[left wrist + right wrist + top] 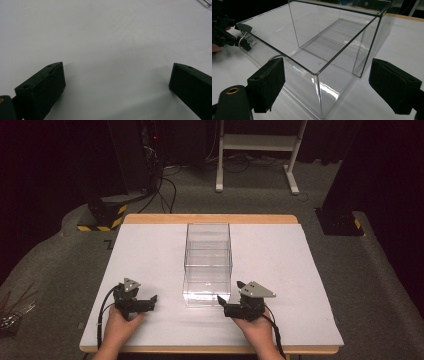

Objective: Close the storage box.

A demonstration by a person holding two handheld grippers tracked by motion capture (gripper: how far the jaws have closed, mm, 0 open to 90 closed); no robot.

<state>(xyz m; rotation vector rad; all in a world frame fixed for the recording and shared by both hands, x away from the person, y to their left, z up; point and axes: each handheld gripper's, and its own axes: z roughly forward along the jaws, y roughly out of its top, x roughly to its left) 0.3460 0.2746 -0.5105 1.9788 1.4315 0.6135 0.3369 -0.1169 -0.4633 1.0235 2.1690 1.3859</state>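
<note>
A: Where is the clear box?

B: A rigid, transparent plastic box [208, 264], rectangular and open-topped, stands mid-tabletop, its long side running from near edge toward far edge on the smooth white tabletop [300, 285].

A: And the grippers?

B: The right gripper [231, 295], jaws spread wide, faces the box's near right corner, probably lining up to grasp a wall. The left gripper [150, 301] rests near the front edge, jaws apart, holding nothing.
</note>
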